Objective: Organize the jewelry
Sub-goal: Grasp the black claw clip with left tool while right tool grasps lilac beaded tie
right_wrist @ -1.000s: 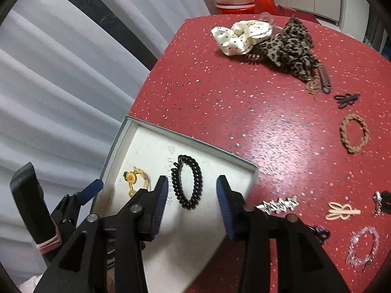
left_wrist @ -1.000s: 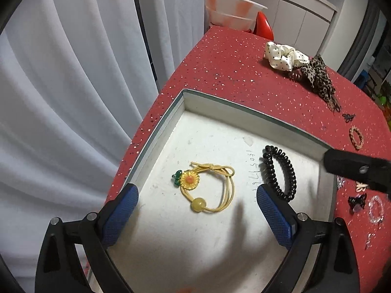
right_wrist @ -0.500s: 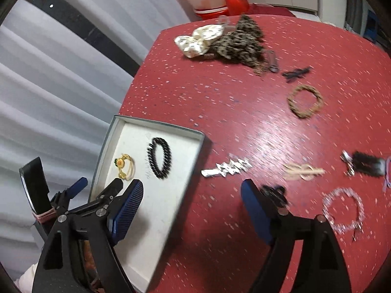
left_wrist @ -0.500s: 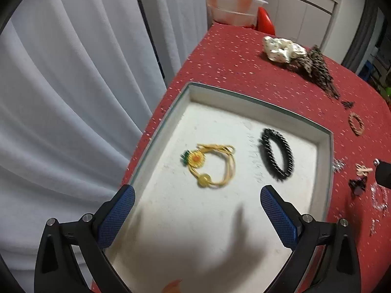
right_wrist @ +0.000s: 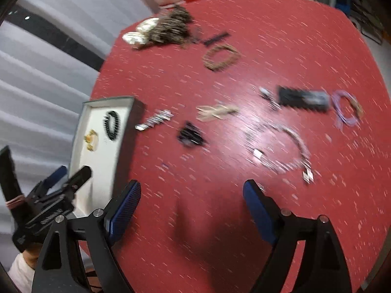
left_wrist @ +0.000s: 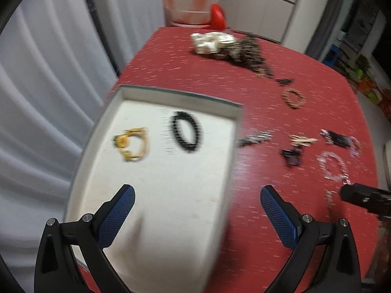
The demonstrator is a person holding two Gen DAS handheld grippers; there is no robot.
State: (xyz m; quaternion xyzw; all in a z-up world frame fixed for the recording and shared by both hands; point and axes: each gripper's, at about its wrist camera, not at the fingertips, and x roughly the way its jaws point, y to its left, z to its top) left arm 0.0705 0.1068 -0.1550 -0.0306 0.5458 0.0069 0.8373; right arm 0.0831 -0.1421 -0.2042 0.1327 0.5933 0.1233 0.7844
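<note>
The jewelry lies in two groups. In the white tray (left_wrist: 234, 131) at the table's left edge rest a yellow flower tie (left_wrist: 132, 144) and a black coil band (left_wrist: 187, 131), side by side and apart. The rest is loose on the red table (right_wrist: 281, 36): a silver clip (right_wrist: 155, 119) just beside the tray's right wall, a black claw clip (right_wrist: 190, 135), a beige clip (right_wrist: 216, 111), a clear bead bracelet (right_wrist: 278, 146), a dark barrette (right_wrist: 303, 97) and purple cords (right_wrist: 348, 108) toward the right edge, a braided brown band (right_wrist: 221, 57), and scrunchies (right_wrist: 163, 28) near the far edge.

All of it looks light. The bracelet is probably limp and will sag, so pinching a short run of beads across the strand should serve; its beads may be slick. The clips look stiff and flat against the top, so a low pinch across the narrow middle seems best.

The left gripper (left_wrist: 195, 214) hangs with its jaws spread wide and nothing between them, over the tray's near right edge. The right gripper (right_wrist: 191, 210) is likewise spread and empty above bare table nearest the camera.

The tabletop is speckled, smooth and rounded at its corners. White curtains hang behind the left side; a pale tub and a red object stand beyond the far edge.
</note>
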